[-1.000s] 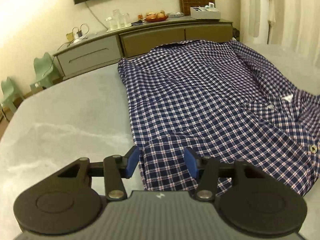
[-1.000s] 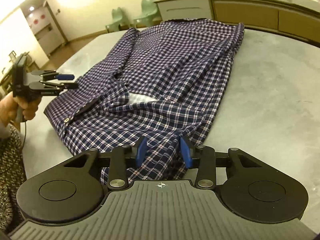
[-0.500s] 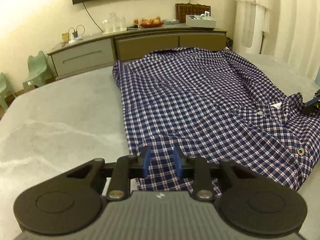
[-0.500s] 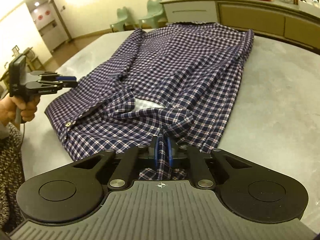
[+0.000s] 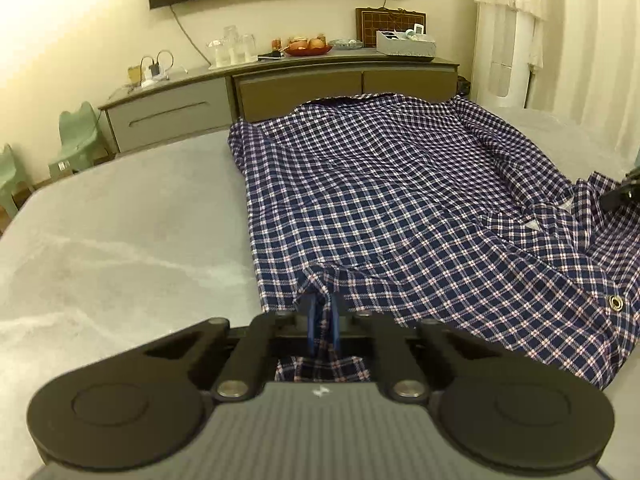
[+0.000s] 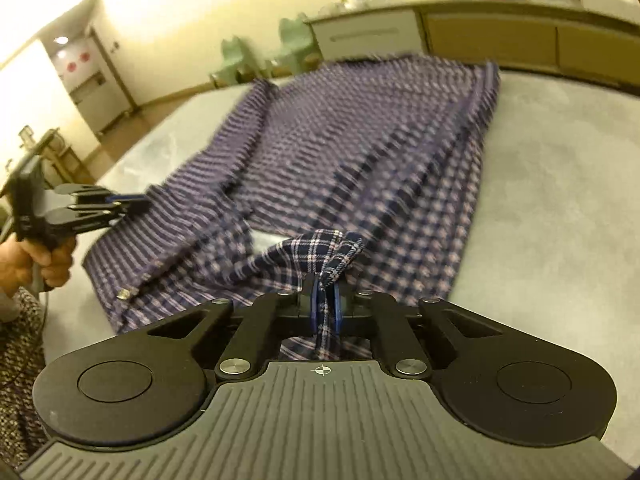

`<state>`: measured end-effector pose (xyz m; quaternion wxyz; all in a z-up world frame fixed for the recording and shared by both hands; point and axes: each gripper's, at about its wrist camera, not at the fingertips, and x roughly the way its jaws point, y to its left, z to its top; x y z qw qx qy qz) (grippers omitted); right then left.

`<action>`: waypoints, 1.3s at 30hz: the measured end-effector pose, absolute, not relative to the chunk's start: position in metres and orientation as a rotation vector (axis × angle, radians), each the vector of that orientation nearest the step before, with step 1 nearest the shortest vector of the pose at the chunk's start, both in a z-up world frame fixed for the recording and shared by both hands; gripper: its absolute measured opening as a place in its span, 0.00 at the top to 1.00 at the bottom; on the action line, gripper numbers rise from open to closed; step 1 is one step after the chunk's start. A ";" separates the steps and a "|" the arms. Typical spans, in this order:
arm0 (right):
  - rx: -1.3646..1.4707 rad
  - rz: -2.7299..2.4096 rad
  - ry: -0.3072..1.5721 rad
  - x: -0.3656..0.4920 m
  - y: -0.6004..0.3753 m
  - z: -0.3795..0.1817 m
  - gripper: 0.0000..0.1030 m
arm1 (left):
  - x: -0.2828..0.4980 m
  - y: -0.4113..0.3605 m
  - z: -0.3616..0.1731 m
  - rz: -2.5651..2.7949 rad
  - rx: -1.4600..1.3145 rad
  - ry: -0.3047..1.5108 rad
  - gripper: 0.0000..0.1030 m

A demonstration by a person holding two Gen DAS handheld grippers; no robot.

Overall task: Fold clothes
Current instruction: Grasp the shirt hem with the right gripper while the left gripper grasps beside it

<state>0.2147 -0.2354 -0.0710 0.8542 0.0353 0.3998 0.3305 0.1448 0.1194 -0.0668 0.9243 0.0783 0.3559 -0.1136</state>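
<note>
A navy, white and red plaid shirt (image 5: 400,208) lies spread on the grey table (image 5: 120,240). My left gripper (image 5: 323,312) is shut on the shirt's near left edge, with cloth pinched between its blue pads. My right gripper (image 6: 325,300) is shut on the opposite edge of the shirt (image 6: 360,152) and has a bunched fold lifted off the table. The left gripper also shows in the right wrist view (image 6: 132,205), held in a hand at the far left. The right gripper's tip shows at the right edge of the left wrist view (image 5: 624,196).
A long sideboard (image 5: 280,84) with glasses, a fruit bowl and a box stands against the back wall. Green child chairs (image 5: 76,136) stand at its left. White curtains (image 5: 520,32) hang at the right. Bare table surface (image 6: 560,208) lies on both sides of the shirt.
Both grippers went from open to shut on the shirt's edges. The right gripper has lifted its pinch of cloth and is moving; its view is blurred.
</note>
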 end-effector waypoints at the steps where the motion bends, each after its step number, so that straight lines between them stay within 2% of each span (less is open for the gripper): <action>1: 0.071 0.695 0.842 0.214 -0.234 -0.072 0.92 | 0.145 0.122 -0.067 -0.226 0.149 0.732 0.84; 3: 0.071 0.692 0.858 0.216 -0.232 -0.075 0.86 | 0.147 0.126 -0.068 -0.208 0.126 0.737 0.75; 5: 0.074 0.670 0.879 0.218 -0.232 -0.082 0.77 | 0.149 0.130 -0.068 -0.188 0.104 0.742 0.54; 6: 0.075 0.659 0.890 0.220 -0.231 -0.085 0.73 | 0.151 0.132 -0.068 -0.170 0.097 0.745 0.52; 7: 0.073 0.654 0.892 0.220 -0.230 -0.087 0.66 | 0.152 0.133 -0.068 -0.165 0.086 0.748 0.52; 8: 0.071 0.650 0.894 0.221 -0.229 -0.088 0.65 | 0.154 0.134 -0.069 -0.180 0.073 0.754 0.56; 9: 0.069 0.645 0.896 0.221 -0.227 -0.089 0.65 | 0.154 0.133 -0.069 -0.201 0.070 0.754 0.64; 10: 0.071 0.643 0.896 0.221 -0.227 -0.090 0.65 | 0.154 0.132 -0.069 -0.222 0.068 0.753 0.80; 11: 0.071 0.642 0.898 0.222 -0.226 -0.090 0.66 | 0.153 0.128 -0.068 -0.230 0.092 0.743 0.86; 12: 0.070 0.642 0.900 0.222 -0.225 -0.091 0.69 | 0.151 0.124 -0.068 -0.229 0.116 0.732 0.88; 13: 0.064 0.645 0.899 0.223 -0.224 -0.090 0.81 | 0.150 0.120 -0.067 -0.227 0.139 0.721 0.89; 15: 0.047 0.647 0.893 0.222 -0.221 -0.088 0.86 | 0.147 0.115 -0.066 -0.210 0.196 0.699 0.89; 19: 0.019 0.648 0.889 0.221 -0.219 -0.088 0.86 | 0.142 0.107 -0.068 -0.204 0.269 0.672 0.76; 20: 0.017 0.646 0.891 0.221 -0.220 -0.089 0.82 | 0.140 0.105 -0.069 -0.203 0.285 0.669 0.70; 23: 0.015 0.641 0.889 0.221 -0.222 -0.091 0.74 | 0.138 0.102 -0.071 -0.193 0.313 0.653 0.69; 28: 0.013 0.646 0.887 0.221 -0.221 -0.091 0.72 | 0.146 0.108 -0.073 -0.226 0.267 0.691 0.65; 31: 0.017 0.647 0.885 0.222 -0.222 -0.092 0.72 | 0.148 0.106 -0.077 -0.241 0.281 0.695 0.65; 33: 0.021 0.646 0.883 0.223 -0.222 -0.092 0.72 | 0.148 0.105 -0.080 -0.246 0.300 0.688 0.70; 34: 0.022 0.646 0.882 0.223 -0.222 -0.092 0.72 | 0.148 0.105 -0.080 -0.253 0.305 0.686 0.82; 35: 0.021 0.646 0.881 0.223 -0.222 -0.092 0.72 | 0.147 0.103 -0.080 -0.251 0.320 0.681 0.89; 37: 0.017 0.644 0.880 0.222 -0.222 -0.092 0.72 | 0.145 0.099 -0.080 -0.242 0.356 0.669 0.89; 39: 0.008 0.640 0.878 0.221 -0.222 -0.090 0.76 | 0.143 0.096 -0.080 -0.239 0.390 0.658 0.86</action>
